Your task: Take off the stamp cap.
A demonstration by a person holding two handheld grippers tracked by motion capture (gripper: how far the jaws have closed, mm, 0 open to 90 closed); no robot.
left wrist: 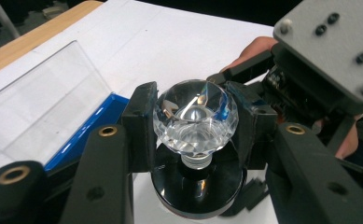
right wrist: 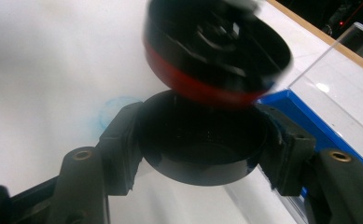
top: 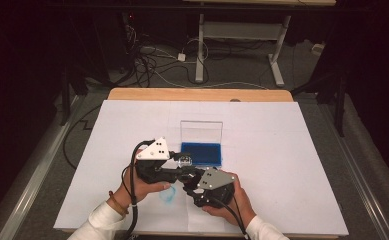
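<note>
A dim room with cables on the floor lies beyond a wooden table (top: 197,94) covered by a white sheet (top: 282,165); on it the work goes on near the front edge, a little left of centre. The thing in hand is a faceted clear crystal knob (left wrist: 195,119) on a short stem that rises from a black round base (left wrist: 198,189); the left hand-held gripper (left wrist: 195,126) has its jaws closed on the crystal from both sides, holding it up off the sheet. From the right, the right hand-held gripper (right wrist: 202,140) has its jaws closed around a black round cup (right wrist: 202,142), open side towards the camera; just above it in that view hangs a blurred black disc with a red band (right wrist: 216,51), close to the cup though I cannot tell whether they touch. In the high view the two grippers meet tip to tip, left (top: 174,165) and right (top: 192,181). Just beyond them, to the far right, stands a blue case (top: 202,154) with its clear lid (top: 201,131) raised upright; on the sheet near the left hand is a faint blue smudge (top: 167,196). By my reading the piece is out of the case and gripped at both ends; joining or parting the base and cup seems midway, and putting it back in the case is left.
</note>
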